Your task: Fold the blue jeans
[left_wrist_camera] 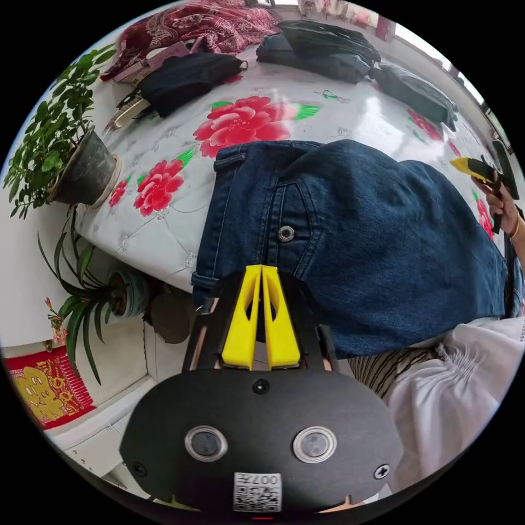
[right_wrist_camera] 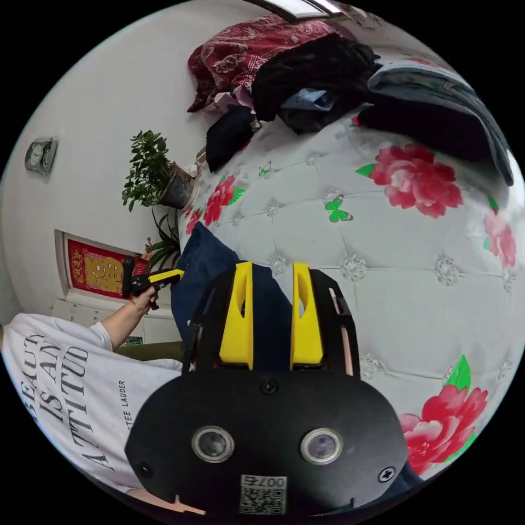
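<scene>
The blue jeans (left_wrist_camera: 355,229) are pinched at the waistband by the closed left gripper (left_wrist_camera: 261,268) – the right gripper (right_wrist_camera: 272,265) is held parted over denim (contact unclear) – on the flowered bed (right_wrist_camera: 415,284), with folded clothes (left_wrist_camera: 328,44) piled beyond.

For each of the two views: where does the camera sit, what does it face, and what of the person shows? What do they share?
Left gripper view: rides behind the left tool, shut on the blue jeans waistband, facing across the floral bed; a hand and white shirt show.
Right gripper view: rides behind the right tool, jaws apart over the jeans, facing along the bed toward the wall; arm and shirt show.
Shared: jeans, bed, potted plant, dark folded clothes.
</scene>
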`<action>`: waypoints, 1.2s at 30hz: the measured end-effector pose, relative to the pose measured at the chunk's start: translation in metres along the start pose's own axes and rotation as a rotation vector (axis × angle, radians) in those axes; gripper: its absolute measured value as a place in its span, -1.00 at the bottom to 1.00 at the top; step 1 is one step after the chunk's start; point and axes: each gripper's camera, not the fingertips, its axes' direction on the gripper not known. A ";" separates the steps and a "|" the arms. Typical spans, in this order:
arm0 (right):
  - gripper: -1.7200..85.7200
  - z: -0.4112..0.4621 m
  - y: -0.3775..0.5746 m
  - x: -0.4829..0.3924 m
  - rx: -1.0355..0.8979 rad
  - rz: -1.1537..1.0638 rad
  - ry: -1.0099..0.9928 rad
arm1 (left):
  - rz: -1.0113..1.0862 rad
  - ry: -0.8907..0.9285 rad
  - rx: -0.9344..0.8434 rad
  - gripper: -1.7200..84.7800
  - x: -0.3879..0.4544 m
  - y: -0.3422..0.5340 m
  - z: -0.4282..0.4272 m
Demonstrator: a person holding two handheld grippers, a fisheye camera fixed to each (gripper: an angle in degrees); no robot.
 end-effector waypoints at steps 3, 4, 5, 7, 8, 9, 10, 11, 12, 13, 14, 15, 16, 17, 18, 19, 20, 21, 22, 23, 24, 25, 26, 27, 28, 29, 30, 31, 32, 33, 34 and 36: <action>-0.81 0.042 -0.008 0.007 -0.225 -0.011 -0.137 | -0.038 0.006 0.056 -0.98 -0.003 0.011 0.001; -0.81 0.051 -0.005 0.004 -0.309 -0.048 -0.170 | -0.033 -0.007 0.088 -0.98 -0.002 0.016 0.002; -0.81 0.054 -0.004 0.003 -0.340 -0.060 -0.183 | -0.029 -0.015 0.102 -0.98 -0.001 0.019 0.002; -0.81 0.060 -0.003 0.005 -0.427 -0.069 -0.226 | -0.019 -0.041 0.126 -0.98 0.002 0.022 0.005; -0.81 0.061 -0.005 0.007 -0.442 -0.061 -0.240 | -0.019 -0.045 0.126 -0.98 0.002 0.022 0.005; -0.81 0.063 -0.012 0.015 -0.453 -0.036 -0.244 | -0.020 -0.049 0.124 -0.98 0.002 0.021 0.006; -0.81 0.064 -0.021 0.026 -0.455 0.003 -0.219 | -0.024 -0.048 0.126 -0.98 0.000 0.021 0.006; -0.81 0.065 -0.026 0.032 -0.456 0.023 -0.201 | -0.027 -0.046 0.129 -0.98 0.000 0.021 0.006; -0.81 0.068 -0.036 0.045 -0.457 0.065 -0.173 | -0.037 -0.038 0.136 -0.98 -0.003 0.022 0.006; -0.81 0.074 -0.045 0.059 -0.468 0.122 -0.174 | -0.049 -0.028 0.142 -0.98 -0.006 0.023 0.007; -0.80 0.078 -0.049 0.066 -0.480 0.156 -0.187 | -0.055 -0.023 0.145 -0.98 -0.007 0.023 0.007; -0.80 0.088 -0.055 0.079 -0.501 0.216 -0.241 | -0.061 -0.020 0.145 -0.98 -0.009 0.022 0.006; -0.80 0.097 -0.060 0.092 -0.506 0.279 -0.321 | -0.059 -0.024 0.140 -0.98 -0.010 0.021 0.006; -0.80 0.100 -0.063 0.098 -0.499 0.309 -0.369 | -0.056 -0.028 0.137 -0.98 -0.010 0.020 0.006; -0.81 0.107 -0.066 0.111 -0.468 0.379 -0.497 | -0.052 -0.035 0.131 -0.98 -0.011 0.019 0.006; -0.81 0.115 -0.068 0.123 -0.432 0.458 -0.636 | -0.052 -0.039 0.129 -0.98 -0.012 0.018 0.006; -0.82 0.119 -0.068 0.128 -0.424 0.494 -0.671 | -0.055 -0.040 0.129 -0.98 -0.013 0.018 0.005; -0.83 0.130 -0.070 0.134 -0.442 0.532 -0.645 | -0.064 -0.040 0.132 -0.98 -0.015 0.017 0.005; -0.86 0.137 -0.072 0.135 -0.482 0.533 -0.577 | -0.075 -0.040 0.136 -0.98 -0.016 0.017 0.005; -0.87 0.139 -0.075 0.134 -0.493 0.525 -0.565 | -0.079 -0.042 0.139 -0.98 -0.017 0.017 0.005; -0.90 0.141 -0.079 0.131 -0.510 0.510 -0.556 | -0.080 -0.048 0.143 -0.98 -0.018 0.017 0.005; -0.92 0.134 -0.083 0.128 -0.471 0.478 -0.505 | -0.079 -0.056 0.144 -0.98 -0.020 0.016 0.004; -0.94 0.128 -0.085 0.127 -0.435 0.470 -0.477 | -0.081 -0.059 0.142 -0.98 -0.021 0.015 0.004; -0.95 0.112 -0.087 0.130 -0.340 0.472 -0.484 | -0.091 -0.057 0.137 -0.98 -0.026 0.014 0.003; -0.95 0.100 -0.088 0.135 -0.277 0.482 -0.506 | -0.109 -0.064 0.133 -0.98 -0.032 0.012 0.003; -0.96 0.095 -0.088 0.137 -0.251 0.486 -0.507 | -0.122 -0.062 0.135 -0.98 -0.035 0.011 0.002; -0.96 0.088 -0.089 0.137 -0.210 0.494 -0.497 | -0.148 -0.048 0.146 -0.98 -0.043 0.008 0.003; -0.96 0.085 -0.090 0.134 -0.190 0.489 -0.484 | -0.174 -0.035 0.160 -0.98 -0.050 0.004 0.004; -0.96 0.084 -0.091 0.132 -0.178 0.484 -0.469 | -0.189 -0.032 0.170 -0.98 -0.053 0.002 0.004; -0.96 0.082 -0.093 0.127 -0.149 0.473 -0.425 | -0.212 -0.027 0.180 -0.98 -0.059 -0.004 0.004; -0.96 0.078 -0.093 0.122 -0.113 0.460 -0.383 | -0.231 -0.019 0.176 -0.98 -0.065 -0.010 0.003; -0.96 0.058 -0.089 0.118 0.015 0.458 -0.328 | -0.282 0.033 0.170 -0.97 -0.078 -0.014 0.000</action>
